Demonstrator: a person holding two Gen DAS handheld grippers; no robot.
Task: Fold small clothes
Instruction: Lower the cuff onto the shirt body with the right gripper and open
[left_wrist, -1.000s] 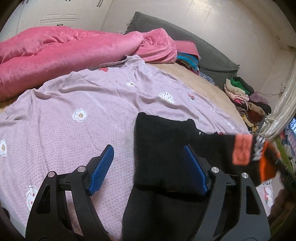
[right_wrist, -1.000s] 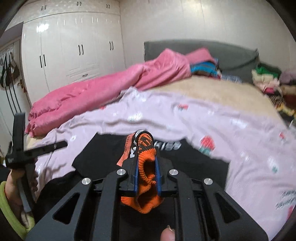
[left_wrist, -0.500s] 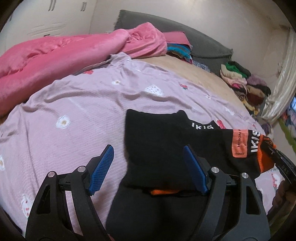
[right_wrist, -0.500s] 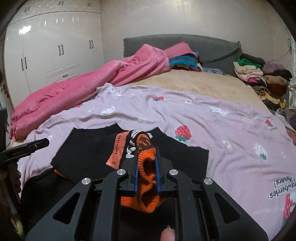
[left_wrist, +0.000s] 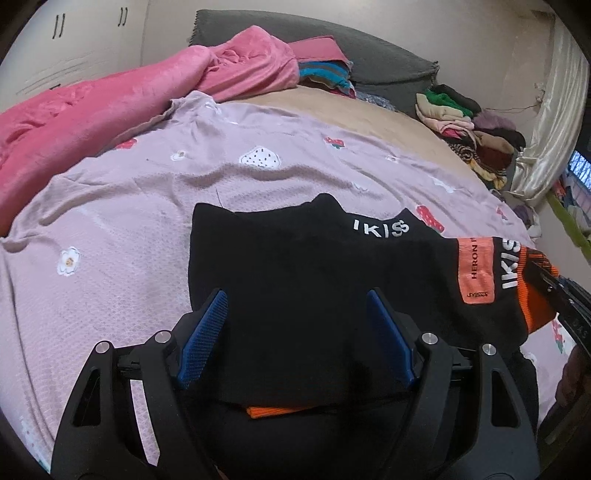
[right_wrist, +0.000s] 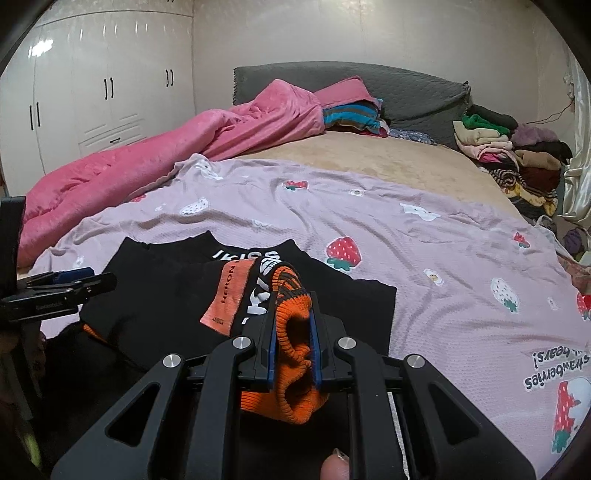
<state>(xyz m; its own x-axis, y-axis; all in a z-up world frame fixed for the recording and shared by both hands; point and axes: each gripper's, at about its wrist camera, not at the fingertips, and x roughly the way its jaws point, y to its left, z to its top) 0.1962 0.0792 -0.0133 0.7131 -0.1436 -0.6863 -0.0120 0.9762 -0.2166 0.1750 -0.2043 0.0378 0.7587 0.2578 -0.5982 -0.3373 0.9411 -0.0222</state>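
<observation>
From the left wrist view, the black garment lies flat on the lilac strawberry-print sheet of the bed, directly ahead of and beneath the left hand-held gripper, whose blue pads stand wide apart with the black cloth between them but neither pad pressing on it, so it grips nothing. The garment's long axis runs across this view, left to right: its square black end sits towards the left, and its orange ribbed cuff points off to the right, where the black frame of the right hand-held gripper comes in at the edge. A strip of orange hem peeks out from under the near edge, so the cloth looks already doubled over there. From the right wrist view, the right hand-held gripper is clamped shut on the orange cuff, which bunches between its pads, and the black body stretches away ahead and to the left, towards the left hand-held gripper at the picture's left edge. So the right hand has the cuff end and the left is nearer the body; I judge the coming move to be laying this sleeve or leg over the folded body along that same axis, with the left free to pin or smooth the cloth.
</observation>
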